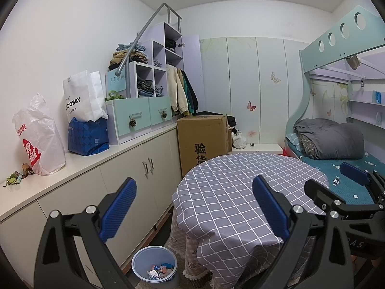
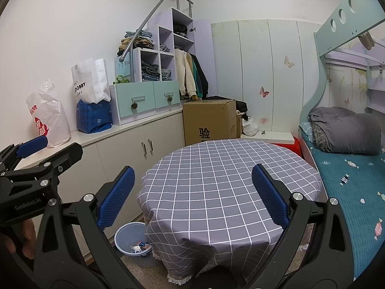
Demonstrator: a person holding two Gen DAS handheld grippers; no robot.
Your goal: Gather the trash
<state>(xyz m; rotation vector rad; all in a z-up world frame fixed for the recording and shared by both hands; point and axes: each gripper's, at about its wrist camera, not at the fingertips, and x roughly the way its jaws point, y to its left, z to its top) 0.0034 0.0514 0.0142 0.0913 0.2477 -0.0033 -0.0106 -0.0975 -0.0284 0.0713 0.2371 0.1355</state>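
A blue waste bin [image 1: 154,266] stands on the floor left of the round table [image 1: 240,192], with several wrappers [image 1: 158,271] inside. It also shows in the right wrist view [image 2: 131,240]. The table has a grey checked cloth [image 2: 216,180] with nothing on it. My left gripper [image 1: 195,209] is open and empty, held above the table's near left edge. My right gripper [image 2: 192,195] is open and empty above the table's near edge. The right gripper shows at the right of the left wrist view [image 1: 336,187]. The left gripper shows at the left of the right wrist view [image 2: 33,156].
A long white cabinet [image 1: 96,168] runs along the left wall, bearing bags [image 1: 38,134], a blue bag [image 1: 87,136] and small scraps [image 1: 16,174] at its near end. A cardboard box [image 1: 204,139] stands behind the table. A bunk bed [image 2: 349,168] is at right.
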